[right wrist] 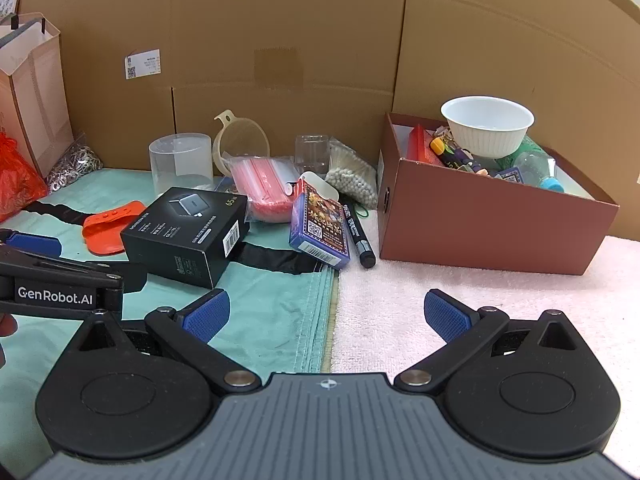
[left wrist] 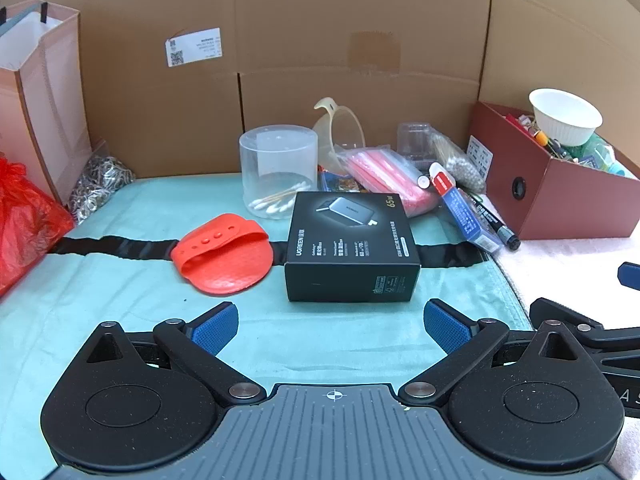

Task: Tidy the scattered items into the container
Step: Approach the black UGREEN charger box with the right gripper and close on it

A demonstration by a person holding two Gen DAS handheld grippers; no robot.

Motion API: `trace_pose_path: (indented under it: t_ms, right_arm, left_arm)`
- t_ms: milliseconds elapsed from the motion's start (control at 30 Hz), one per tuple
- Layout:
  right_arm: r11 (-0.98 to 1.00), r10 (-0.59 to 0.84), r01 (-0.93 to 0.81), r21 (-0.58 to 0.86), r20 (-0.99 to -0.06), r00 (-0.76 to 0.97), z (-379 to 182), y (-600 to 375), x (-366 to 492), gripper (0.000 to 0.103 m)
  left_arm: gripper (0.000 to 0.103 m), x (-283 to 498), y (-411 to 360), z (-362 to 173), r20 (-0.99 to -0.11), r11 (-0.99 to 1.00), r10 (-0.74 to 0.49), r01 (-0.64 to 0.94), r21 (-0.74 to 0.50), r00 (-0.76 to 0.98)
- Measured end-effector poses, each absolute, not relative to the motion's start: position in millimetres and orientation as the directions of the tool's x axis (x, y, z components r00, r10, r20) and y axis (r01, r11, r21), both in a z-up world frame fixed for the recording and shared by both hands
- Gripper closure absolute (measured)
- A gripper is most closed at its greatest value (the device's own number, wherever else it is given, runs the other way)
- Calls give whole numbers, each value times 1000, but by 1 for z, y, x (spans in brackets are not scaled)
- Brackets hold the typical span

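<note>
My left gripper [left wrist: 331, 322] is open over the green cloth, just short of a black charger box [left wrist: 350, 246] lying flat. An orange silicone pad [left wrist: 224, 258] rests left of that box. My right gripper [right wrist: 327, 312] is open too, above the seam between green cloth and pink towel, holding nothing. The red-brown cardboard container [right wrist: 492, 224] stands at the right with a white bowl [right wrist: 487, 126], a bottle and small items inside. A blue card box [right wrist: 320, 226] and a black marker [right wrist: 358, 232] lie in front of it. The black charger box [right wrist: 186, 232] appears at the left in the right wrist view.
A clear cotton-swab tub [left wrist: 278, 172], a beige funnel [left wrist: 340, 128], a pink zip bag [left wrist: 386, 178], a bag of white beads [right wrist: 354, 178] and a clear plastic case [right wrist: 312, 152] crowd the back. A paper bag [left wrist: 40, 92], a red plastic bag [left wrist: 20, 216] and metal rings [left wrist: 98, 182] sit left. Cardboard walls enclose everything.
</note>
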State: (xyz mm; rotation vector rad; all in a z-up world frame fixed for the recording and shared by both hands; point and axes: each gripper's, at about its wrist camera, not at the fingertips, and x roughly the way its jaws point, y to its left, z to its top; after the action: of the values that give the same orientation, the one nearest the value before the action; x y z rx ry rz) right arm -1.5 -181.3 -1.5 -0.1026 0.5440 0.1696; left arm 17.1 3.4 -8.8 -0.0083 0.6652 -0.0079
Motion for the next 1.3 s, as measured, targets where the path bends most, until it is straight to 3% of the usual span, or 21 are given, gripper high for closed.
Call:
trace_pose_path:
  t_ms: [433, 1300]
  right_arm:
    - [978, 157, -208, -29, -551, 819, -13, -180, 19, 0]
    - [900, 387, -433, 52, -553, 738, -29, -136, 56, 1]
  left_arm:
    - [0, 34, 11, -10, -620, 999, -29, -2, -49, 784]
    - [0, 86, 37, -21, -643, 991, -127, 73, -110, 755]
